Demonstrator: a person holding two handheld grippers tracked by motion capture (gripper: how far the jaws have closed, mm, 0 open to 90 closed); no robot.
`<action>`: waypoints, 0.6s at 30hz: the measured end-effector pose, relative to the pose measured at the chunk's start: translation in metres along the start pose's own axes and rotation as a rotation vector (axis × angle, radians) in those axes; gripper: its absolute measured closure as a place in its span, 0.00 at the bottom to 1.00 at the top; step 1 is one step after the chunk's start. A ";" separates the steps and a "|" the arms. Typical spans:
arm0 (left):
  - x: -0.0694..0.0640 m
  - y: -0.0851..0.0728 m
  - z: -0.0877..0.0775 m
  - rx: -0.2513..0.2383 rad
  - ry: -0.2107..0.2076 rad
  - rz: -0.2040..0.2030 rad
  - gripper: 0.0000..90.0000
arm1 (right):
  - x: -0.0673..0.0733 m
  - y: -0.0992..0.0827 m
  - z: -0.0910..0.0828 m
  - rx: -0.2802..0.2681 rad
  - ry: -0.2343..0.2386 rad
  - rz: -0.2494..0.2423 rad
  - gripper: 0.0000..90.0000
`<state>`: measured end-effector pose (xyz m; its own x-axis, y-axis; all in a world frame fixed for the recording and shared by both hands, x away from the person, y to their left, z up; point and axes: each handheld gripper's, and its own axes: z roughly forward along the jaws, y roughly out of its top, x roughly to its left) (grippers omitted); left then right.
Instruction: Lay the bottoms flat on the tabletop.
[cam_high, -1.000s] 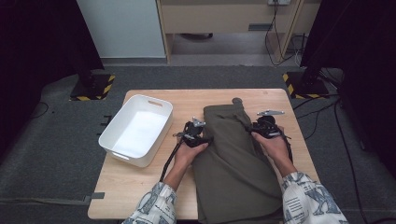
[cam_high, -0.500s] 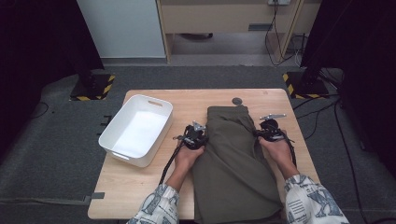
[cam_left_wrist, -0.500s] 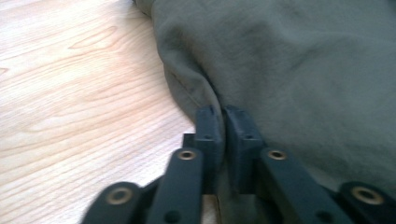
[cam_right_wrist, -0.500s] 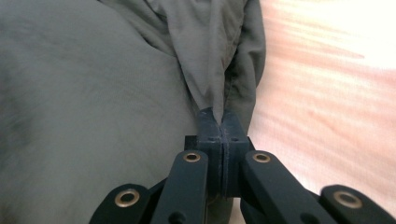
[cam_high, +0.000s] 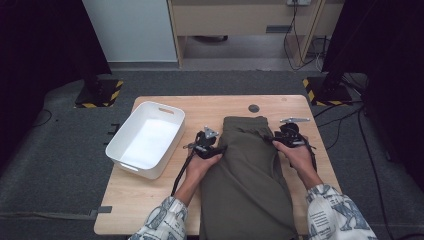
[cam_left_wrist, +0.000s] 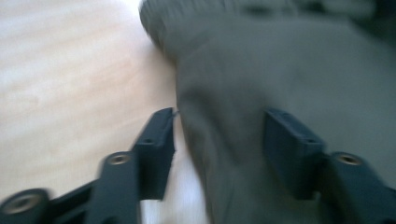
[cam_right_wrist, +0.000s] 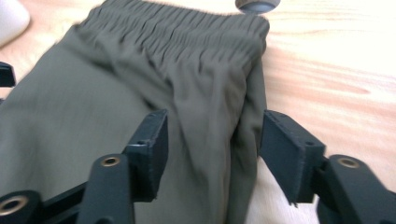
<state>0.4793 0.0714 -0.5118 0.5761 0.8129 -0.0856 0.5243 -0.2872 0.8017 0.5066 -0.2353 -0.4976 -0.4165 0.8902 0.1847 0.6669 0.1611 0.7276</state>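
Olive-green trousers are lying lengthwise on the wooden table, their gathered waistband pointing away from the person, near a small dark disc set in the tabletop. Both hands are working at the garment's upper edges. The left gripper is sitting at the left edge, and in the left gripper view its jaws have just been opening, standing about half apart with the cloth's edge between them, the pads clear of it. The right gripper is sitting at the right edge, its jaws likewise having just opened, straddling a raised fold without pinching it. A white tub is resting on the table just left of the left hand.
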 end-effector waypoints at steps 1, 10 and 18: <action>0.001 0.004 0.002 -0.001 0.004 -0.001 0.45 | 0.000 0.002 0.004 0.003 -0.022 0.005 0.44; 0.006 0.021 0.032 0.015 0.016 -0.020 0.36 | -0.002 -0.001 0.037 0.098 -0.113 0.005 0.41; 0.008 0.013 0.049 0.070 0.014 -0.021 0.38 | 0.004 -0.004 0.042 0.079 -0.122 -0.057 0.44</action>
<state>0.5219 0.0496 -0.5312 0.5559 0.8260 -0.0931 0.5791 -0.3044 0.7563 0.5281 -0.2149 -0.5276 -0.3802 0.9230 0.0593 0.6928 0.2417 0.6794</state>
